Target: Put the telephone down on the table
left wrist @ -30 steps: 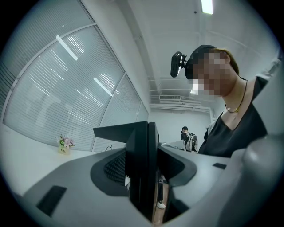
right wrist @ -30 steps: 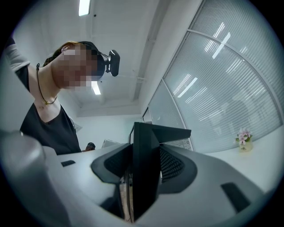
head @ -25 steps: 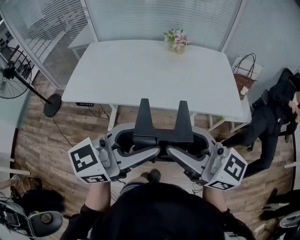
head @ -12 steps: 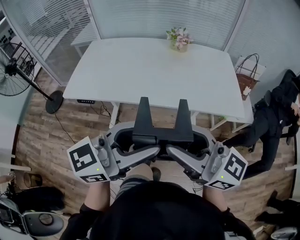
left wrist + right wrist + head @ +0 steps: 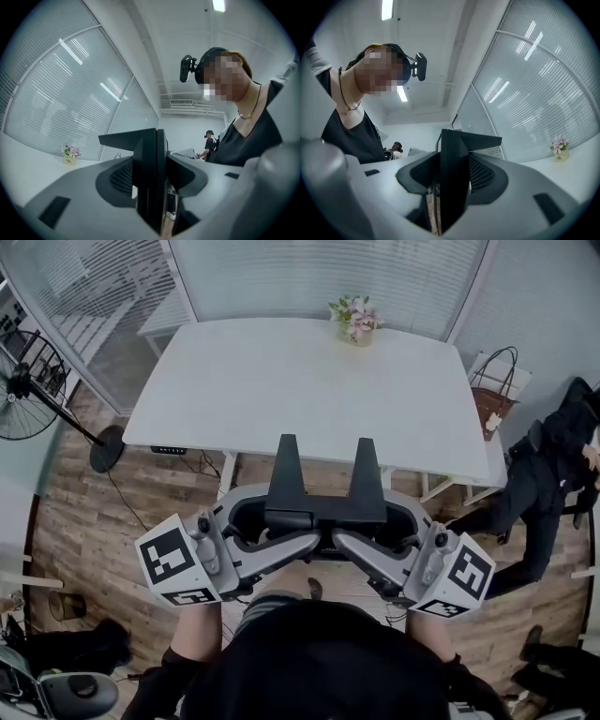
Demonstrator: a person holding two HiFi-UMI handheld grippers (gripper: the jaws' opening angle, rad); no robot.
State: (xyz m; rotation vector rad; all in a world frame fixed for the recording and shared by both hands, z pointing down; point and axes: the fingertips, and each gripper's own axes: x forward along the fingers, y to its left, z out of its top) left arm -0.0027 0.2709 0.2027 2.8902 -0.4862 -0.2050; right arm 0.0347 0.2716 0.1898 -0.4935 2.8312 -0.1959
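I hold a black telephone (image 5: 323,510) in the air between both grippers, in front of the near edge of the white table (image 5: 300,381). Its two tapered prongs point toward the table. My left gripper (image 5: 295,519) comes in from the left and is shut on the telephone's left part. From the other side, my right gripper (image 5: 356,519) is shut on its right part. In the left gripper view the telephone (image 5: 150,178) stands edge-on between the grey jaws. The right gripper view shows the telephone (image 5: 452,178) the same way.
A small vase of flowers (image 5: 354,322) stands at the table's far edge. A standing fan (image 5: 23,390) is at the left. A brown bag (image 5: 487,395) sits by the table's right end, near a person in black (image 5: 544,484). Wooden floor lies below.
Both grippers and the telephone have kept still. The head view has drifted slightly, and the wearer's feet below have shifted.
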